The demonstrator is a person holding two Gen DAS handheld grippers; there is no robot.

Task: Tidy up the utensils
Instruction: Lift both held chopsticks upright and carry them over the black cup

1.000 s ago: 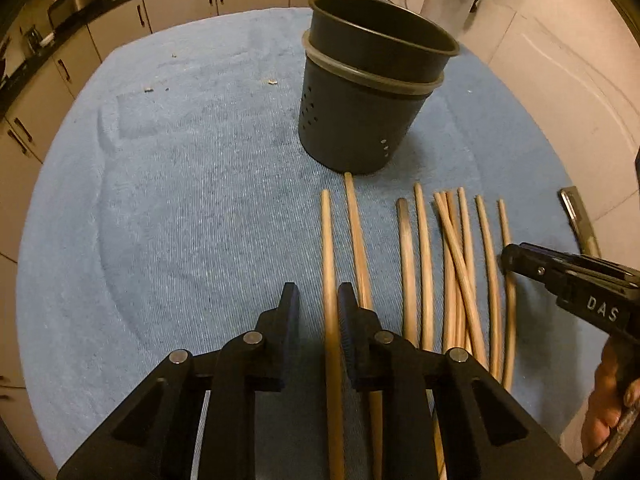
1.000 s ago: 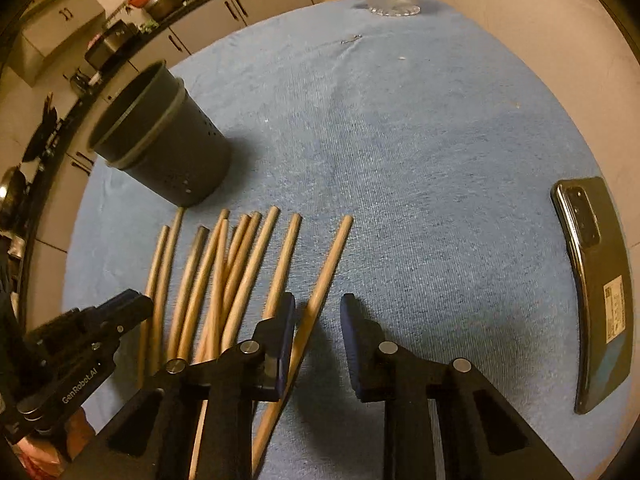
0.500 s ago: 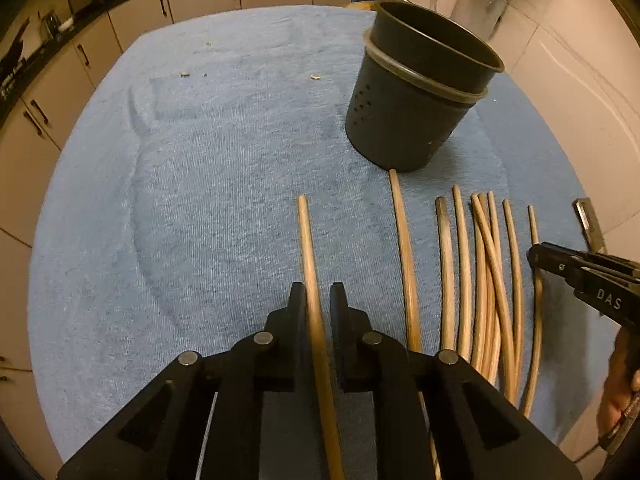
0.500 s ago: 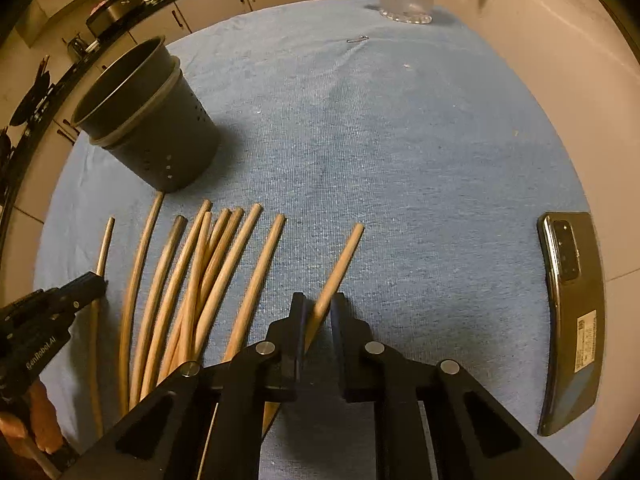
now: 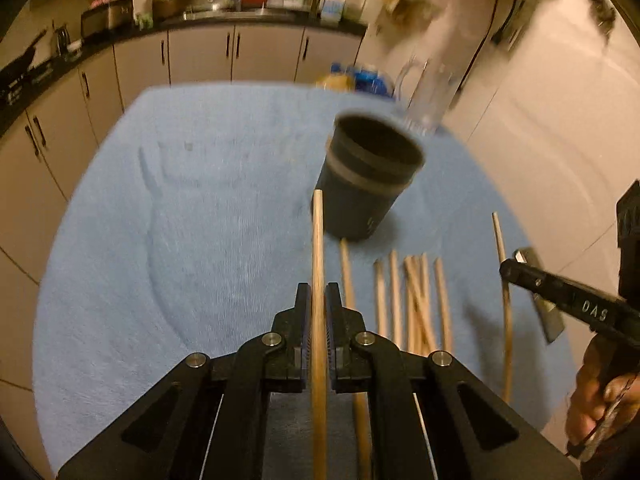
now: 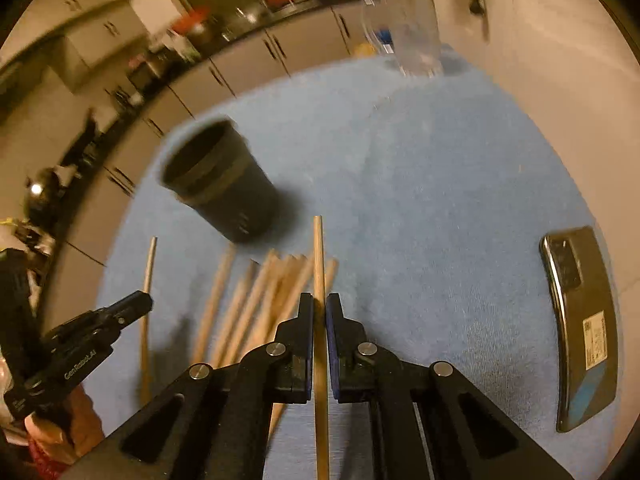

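Each claw, left (image 5: 318, 300) and right (image 6: 319, 310), grips one chopstick (image 5: 318, 248) lengthwise, tip forward, likely for dropping into the dark holder (image 5: 370, 184) ahead, while loose chopsticks (image 6: 256, 300) lie below on the counter.

Covered by a blue towel (image 6: 420, 208), with a dark cup (image 6: 224, 184) standing far left, loose wooden chopsticks (image 6: 240, 312) lying just near of it, a phone (image 6: 580, 320) flat at the right edge, and a clear glass mug (image 5: 432, 92) at the far end.
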